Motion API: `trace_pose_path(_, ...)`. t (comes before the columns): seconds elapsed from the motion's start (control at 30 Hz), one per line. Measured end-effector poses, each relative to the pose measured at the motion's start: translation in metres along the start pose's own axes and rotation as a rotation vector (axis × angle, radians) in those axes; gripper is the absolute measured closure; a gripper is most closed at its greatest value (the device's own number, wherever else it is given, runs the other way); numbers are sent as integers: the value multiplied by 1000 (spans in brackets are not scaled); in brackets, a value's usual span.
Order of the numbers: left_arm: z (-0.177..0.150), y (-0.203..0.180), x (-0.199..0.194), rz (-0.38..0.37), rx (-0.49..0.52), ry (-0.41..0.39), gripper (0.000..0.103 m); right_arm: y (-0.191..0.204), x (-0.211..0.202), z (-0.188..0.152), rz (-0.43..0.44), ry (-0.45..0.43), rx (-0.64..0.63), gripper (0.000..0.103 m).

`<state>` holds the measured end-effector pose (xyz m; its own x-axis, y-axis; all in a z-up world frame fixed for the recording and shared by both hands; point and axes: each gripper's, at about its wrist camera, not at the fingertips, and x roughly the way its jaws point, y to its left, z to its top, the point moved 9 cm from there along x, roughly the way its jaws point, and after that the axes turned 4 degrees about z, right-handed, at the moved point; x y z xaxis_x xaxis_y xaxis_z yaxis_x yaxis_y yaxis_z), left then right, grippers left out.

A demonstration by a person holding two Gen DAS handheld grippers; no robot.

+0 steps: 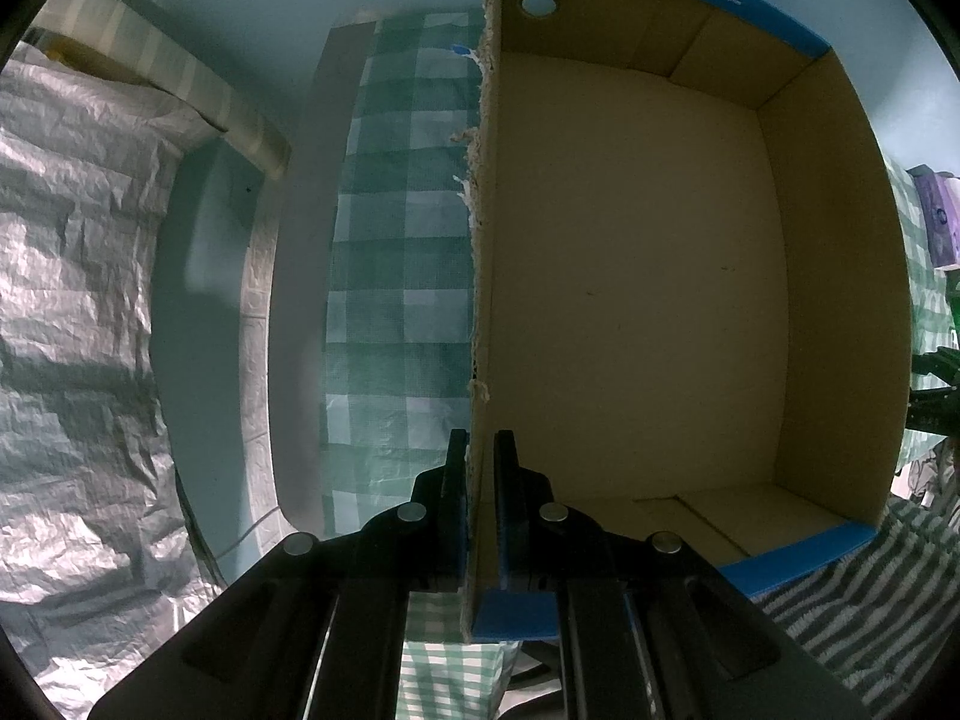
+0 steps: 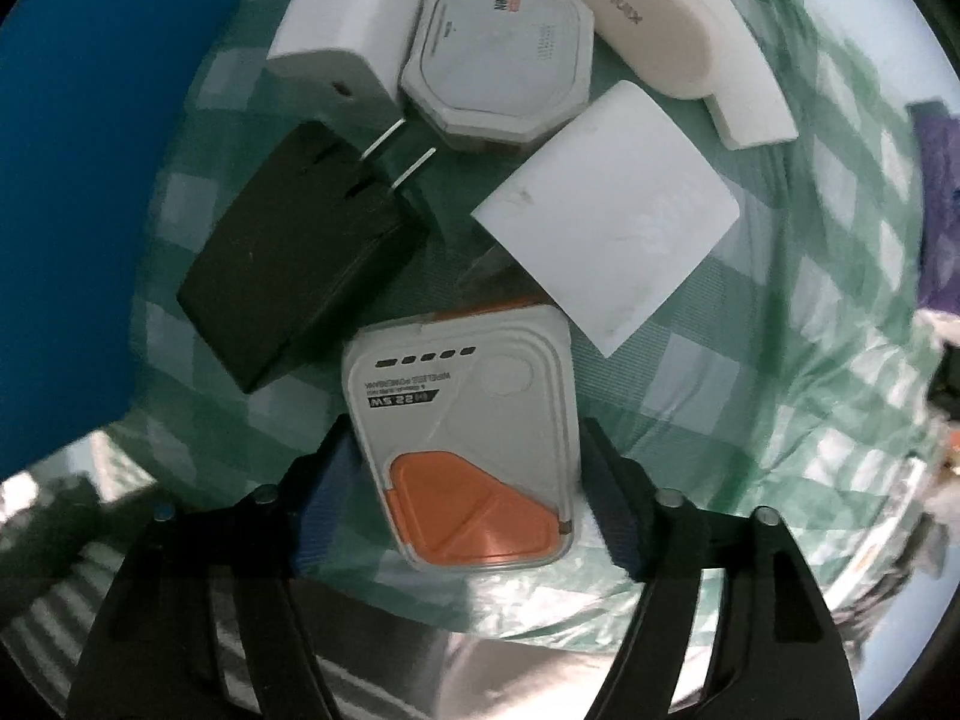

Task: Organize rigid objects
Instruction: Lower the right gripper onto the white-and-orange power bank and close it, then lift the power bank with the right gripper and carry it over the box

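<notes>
**Operator:** Report the left gripper (image 1: 480,450).

**Technician:** Its jaws are clamped on the side wall of the cardboard box (image 1: 630,300), one finger outside, one inside. The wall runs from the fingers toward 12 o'clock. The box interior, from 12 to 4 o'clock, shows no items. The checked cloth (image 1: 396,276) lies outside the wall, toward 11 o'clock.

**Operator:** And the right gripper (image 2: 465,468)?

**Technician:** Spread wide. The white and orange power bank (image 2: 468,438) lies flat between the fingers. The left finger looks at or very near its edge; the right finger stands clear of it. No grip is made.

**Operator:** What lies beyond it?

**Technician:** A black plug adapter (image 2: 300,252) at 10 o'clock, prongs pointing toward 12. A white square block (image 2: 612,210) at 1 o'clock. Farther out, an octagonal white case (image 2: 498,48) at 12 o'clock, a white charger (image 2: 342,18) at 11, and a cream glasses case (image 2: 636,12) at 1. All rest on the cloth.

**Operator:** Current step?

**Technician:** Judged: first pickup, with the box held steady and nothing yet loaded.

**Operator:** Next move?

**Technician:** Close the right fingers squarely on the long edges of the power bank, lift, and carry it over the box wall. Keep the left clamp firm. The casing looks smooth, so an off-centre grip could let it pivot.
</notes>
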<state>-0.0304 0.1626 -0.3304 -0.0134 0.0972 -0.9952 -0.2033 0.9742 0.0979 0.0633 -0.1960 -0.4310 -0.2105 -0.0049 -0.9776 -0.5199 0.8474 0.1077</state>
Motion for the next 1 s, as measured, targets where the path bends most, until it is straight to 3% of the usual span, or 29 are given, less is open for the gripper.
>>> trace_pose_path(0.57, 0, 0, -1, -3, 7, 0, 96, 6, -21, -24, 54, -78, -9, 40)
trace_pose_path(0.63, 0, -1, 0, -5, 5, 2, 96, 5, -40, -13, 52, -87, -19, 40)
trace_pose_path(1.0, -2, -3, -2, -7, 10, 1, 95, 28, -76, -26, 66, -111, -59, 40)
